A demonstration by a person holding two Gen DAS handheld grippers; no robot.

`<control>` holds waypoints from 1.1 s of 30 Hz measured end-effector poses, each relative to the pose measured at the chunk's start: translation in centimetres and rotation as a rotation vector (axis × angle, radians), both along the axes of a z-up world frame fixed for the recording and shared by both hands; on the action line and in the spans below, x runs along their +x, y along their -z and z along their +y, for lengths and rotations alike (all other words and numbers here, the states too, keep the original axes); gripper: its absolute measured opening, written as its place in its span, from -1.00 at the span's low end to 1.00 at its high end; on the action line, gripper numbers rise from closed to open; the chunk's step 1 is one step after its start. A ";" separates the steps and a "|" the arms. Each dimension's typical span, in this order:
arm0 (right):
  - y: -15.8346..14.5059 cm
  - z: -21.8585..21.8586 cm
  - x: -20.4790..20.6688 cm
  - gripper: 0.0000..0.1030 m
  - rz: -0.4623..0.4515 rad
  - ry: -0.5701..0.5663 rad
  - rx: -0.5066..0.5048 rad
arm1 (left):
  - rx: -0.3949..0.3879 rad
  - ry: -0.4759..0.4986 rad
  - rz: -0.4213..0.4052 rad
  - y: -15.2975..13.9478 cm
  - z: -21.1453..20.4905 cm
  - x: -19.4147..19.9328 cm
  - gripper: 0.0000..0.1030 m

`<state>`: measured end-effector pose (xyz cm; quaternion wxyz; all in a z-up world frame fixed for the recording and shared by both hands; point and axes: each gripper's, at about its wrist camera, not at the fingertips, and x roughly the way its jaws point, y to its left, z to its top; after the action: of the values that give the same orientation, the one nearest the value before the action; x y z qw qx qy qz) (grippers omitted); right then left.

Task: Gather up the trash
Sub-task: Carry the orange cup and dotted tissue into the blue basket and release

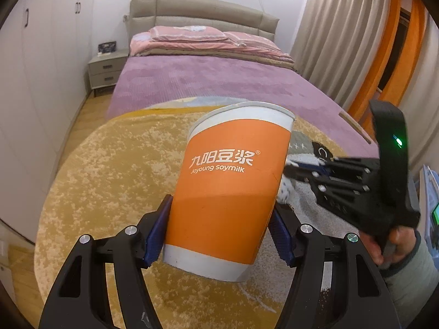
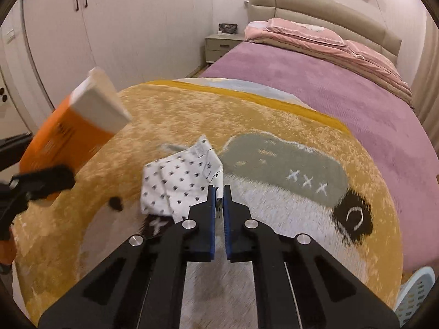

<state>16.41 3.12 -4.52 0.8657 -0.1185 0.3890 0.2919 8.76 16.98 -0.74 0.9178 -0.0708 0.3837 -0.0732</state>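
Note:
My left gripper (image 1: 219, 235) is shut on an orange and white paper soymilk cup (image 1: 230, 189), held upright and a little tilted above the round yellow rug (image 1: 115, 164). The cup also shows at the left of the right wrist view (image 2: 74, 128), blurred. My right gripper (image 2: 219, 192) is shut on the edge of a white wrapper with small black marks (image 2: 175, 183), which hangs over the rug (image 2: 274, 126). In the left wrist view the right gripper (image 1: 290, 172) is just right of the cup.
A bed with a purple cover (image 1: 208, 82) and pink bedding stands beyond the rug. A grey nightstand (image 1: 105, 70) is left of it, with white wardrobes (image 2: 109, 27) along the left wall. A pale blue basket (image 2: 417, 293) is at the lower right. Curtains (image 1: 343, 27) hang at the right.

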 end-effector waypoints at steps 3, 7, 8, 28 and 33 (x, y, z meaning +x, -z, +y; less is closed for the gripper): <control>-0.7 -0.1 -1.9 -0.93 -0.023 0.009 0.013 | -0.008 -0.005 -0.013 -0.5 0.3 -0.6 0.23; -2.2 -1.4 -4.2 -0.94 -0.052 0.042 0.047 | -0.015 0.003 -0.027 -1.1 0.0 -1.3 0.23; -2.5 -1.9 -4.7 -0.95 -0.061 0.060 0.050 | -0.015 0.009 -0.033 -1.3 -0.3 -1.5 0.23; -7.8 -21.3 -11.1 -0.95 -0.232 0.508 0.114 | 0.011 0.336 -0.109 -4.4 -16.5 -0.3 0.23; -7.5 -26.4 -12.0 -0.95 -0.248 0.621 0.115 | 0.036 0.423 -0.096 -3.9 -22.1 0.9 0.23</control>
<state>4.41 -23.31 3.02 0.9593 0.0200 0.2811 0.0189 9.62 -5.12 3.15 0.9003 0.0310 0.3473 -0.2604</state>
